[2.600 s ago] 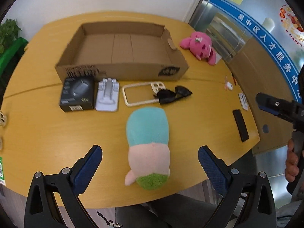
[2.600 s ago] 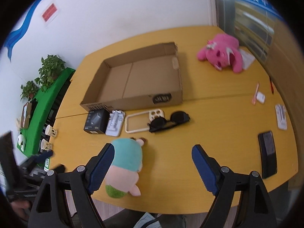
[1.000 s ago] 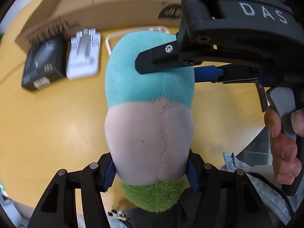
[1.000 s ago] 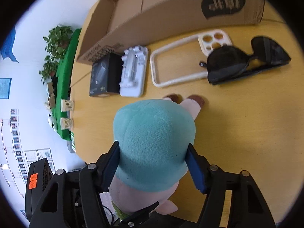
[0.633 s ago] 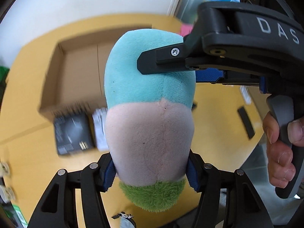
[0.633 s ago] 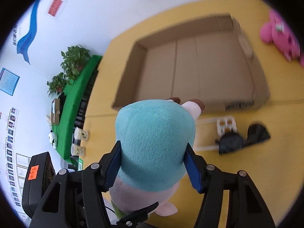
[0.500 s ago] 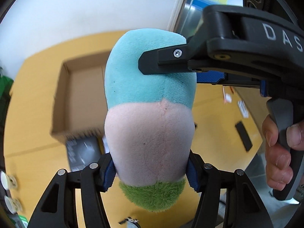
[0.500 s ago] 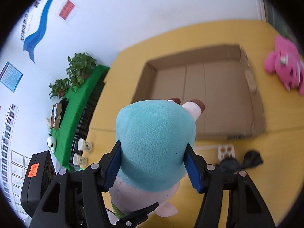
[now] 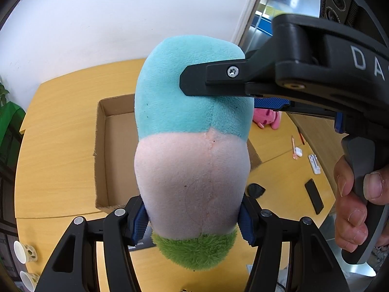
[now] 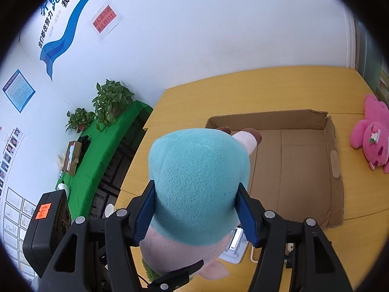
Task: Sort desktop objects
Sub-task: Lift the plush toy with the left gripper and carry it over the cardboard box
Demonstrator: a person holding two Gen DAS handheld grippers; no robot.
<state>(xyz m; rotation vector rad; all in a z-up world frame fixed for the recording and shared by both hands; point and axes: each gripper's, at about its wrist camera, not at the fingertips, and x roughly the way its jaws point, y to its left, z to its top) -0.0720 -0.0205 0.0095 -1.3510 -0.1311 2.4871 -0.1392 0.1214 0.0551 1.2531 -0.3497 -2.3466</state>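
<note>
Both hand-held grippers clamp the soft teal, pink and green plush toy [image 9: 192, 150]: the left hand-held gripper [image 9: 193, 221] at its pink middle, the right hand-held gripper [image 10: 194, 215] across its teal end. It hangs above the yellow wooden bench [image 9: 56, 131], near the open brown cardboard box [image 10: 299, 168]. Carry it level over the box, lower it, then release both together.

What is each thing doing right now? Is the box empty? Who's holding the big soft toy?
plush toy: lifted off the table, gripped by both grippers
left gripper: shut on the pink part
right gripper: shut on the blue part
cardboard box: open, visible floor bare
pink plush: lying on the table beside the box
</note>
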